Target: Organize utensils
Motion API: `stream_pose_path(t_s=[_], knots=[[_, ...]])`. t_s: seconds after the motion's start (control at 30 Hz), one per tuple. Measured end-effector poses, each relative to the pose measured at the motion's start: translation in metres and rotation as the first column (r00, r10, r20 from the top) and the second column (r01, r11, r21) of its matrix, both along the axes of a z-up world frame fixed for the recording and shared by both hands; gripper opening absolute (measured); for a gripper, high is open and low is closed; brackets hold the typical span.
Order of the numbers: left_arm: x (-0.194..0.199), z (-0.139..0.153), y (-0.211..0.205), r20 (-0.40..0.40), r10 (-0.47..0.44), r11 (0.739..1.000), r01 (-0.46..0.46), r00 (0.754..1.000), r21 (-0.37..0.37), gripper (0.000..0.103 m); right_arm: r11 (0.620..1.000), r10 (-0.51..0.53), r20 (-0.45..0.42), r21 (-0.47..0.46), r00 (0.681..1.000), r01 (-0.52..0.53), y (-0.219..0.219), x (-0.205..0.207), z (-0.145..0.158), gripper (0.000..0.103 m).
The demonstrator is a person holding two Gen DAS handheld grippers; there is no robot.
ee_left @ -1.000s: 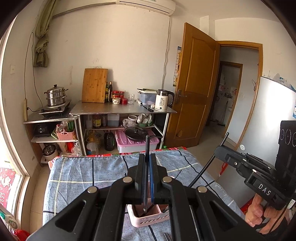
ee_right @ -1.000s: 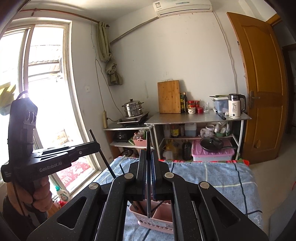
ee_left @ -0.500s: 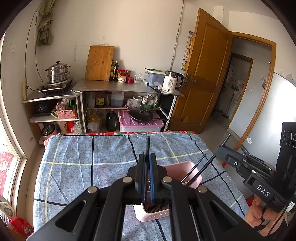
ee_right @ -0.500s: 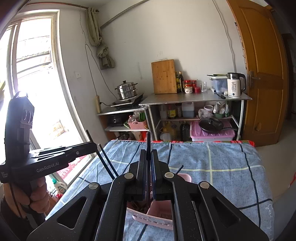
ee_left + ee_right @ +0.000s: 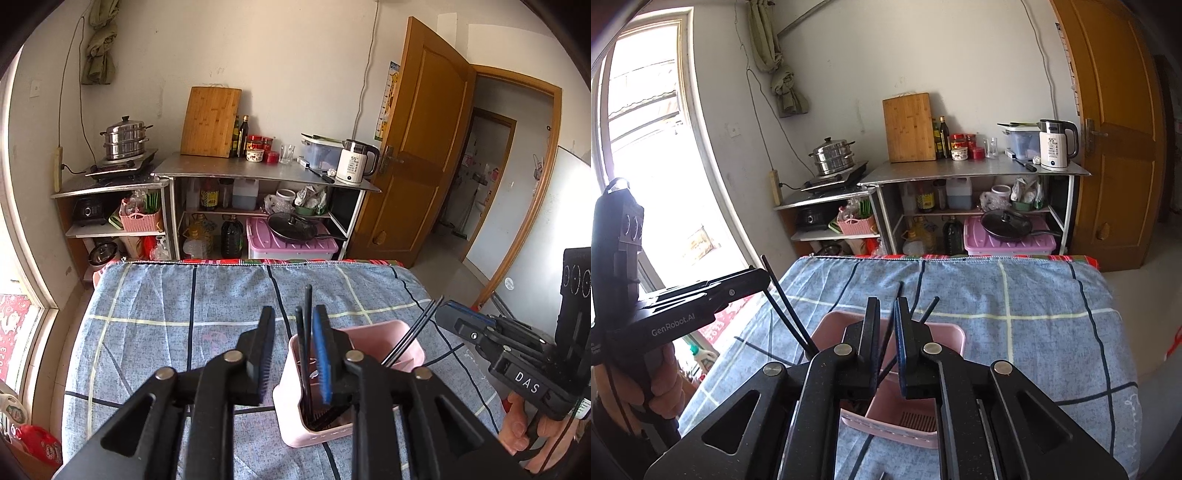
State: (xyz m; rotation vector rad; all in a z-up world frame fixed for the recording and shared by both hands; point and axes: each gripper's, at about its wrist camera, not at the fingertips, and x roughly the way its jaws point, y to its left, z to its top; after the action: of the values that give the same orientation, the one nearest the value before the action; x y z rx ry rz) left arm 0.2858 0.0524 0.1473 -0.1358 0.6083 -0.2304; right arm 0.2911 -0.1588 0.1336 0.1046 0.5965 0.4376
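Observation:
A pink utensil holder stands on the blue checked tablecloth; it also shows in the right wrist view. Black chopsticks stand in its near compartment, another pair leans in the right one. My left gripper is open right over the holder, the chopsticks loose beside its right finger. My right gripper is open above the holder, with a black chopstick loose between its fingers. More chopsticks lean at the holder's left.
The table ends at a red-trimmed far edge. Beyond it stand a metal shelf unit with kettle, jars and cutting board, and a pink storage box. An open wooden door is at the right.
Both grippers have opened and let go of the chopsticks they held, which now stand in the holder. Both have tilted down toward the table.

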Motion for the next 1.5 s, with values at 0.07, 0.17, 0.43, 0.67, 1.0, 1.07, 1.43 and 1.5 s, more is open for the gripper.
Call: stream_pose_path(t_s=[0.07, 0.17, 0.43, 0.67, 1.0, 1.07, 1.43, 1.5], knots=[[-0.004, 0.004, 0.003, 0.018, 0.012, 1.000, -0.012, 1.000, -0.007, 0.027, 1.000, -0.004, 0.008, 0.009, 1.000, 0.004, -0.003, -0.003, 0.003, 0.014], [-0.013, 0.010, 0.009, 0.036, 0.026, 0.999, -0.026, 0.999, -0.023, 0.027, 1.000, -0.008, 0.023, 0.017, 1.000, 0.008, -0.010, -0.010, 0.009, 0.014], [-0.059, 0.011, 0.015, 0.080, 0.033, 0.999, -0.030, 0.996, -0.037, 0.027, 1.000, -0.010, 0.077, 0.026, 0.997, 0.008, -0.031, -0.056, 0.017, 0.014], [-0.104, -0.009, 0.003, 0.087, 0.001, 1.000, 0.001, 0.996, -0.029, 0.027, 0.999, 0.002, 0.076, 0.037, 0.997, -0.005, -0.045, -0.098, 0.003, 0.014], [-0.144, -0.058, -0.021, 0.010, -0.067, 0.998, 0.067, 0.998, -0.020, 0.027, 1.000, 0.012, 0.017, 0.027, 1.000, -0.013, -0.054, -0.135, -0.033, 0.014], [-0.146, -0.068, -0.024, -0.011, -0.075, 0.997, 0.075, 0.997, -0.027, 0.027, 0.999, 0.017, -0.001, 0.030, 1.000, -0.017, -0.056, -0.139, -0.041, 0.014], [-0.147, -0.108, -0.034, -0.115, -0.098, 0.995, 0.095, 0.989, -0.031, 0.027, 0.999, 0.024, -0.083, 0.026, 0.996, -0.022, -0.057, -0.143, -0.077, 0.014], [-0.145, -0.116, -0.037, -0.138, -0.103, 0.995, 0.100, 0.985, -0.031, 0.027, 0.999, 0.026, -0.097, 0.024, 0.995, -0.024, -0.057, -0.142, -0.083, 0.014]])
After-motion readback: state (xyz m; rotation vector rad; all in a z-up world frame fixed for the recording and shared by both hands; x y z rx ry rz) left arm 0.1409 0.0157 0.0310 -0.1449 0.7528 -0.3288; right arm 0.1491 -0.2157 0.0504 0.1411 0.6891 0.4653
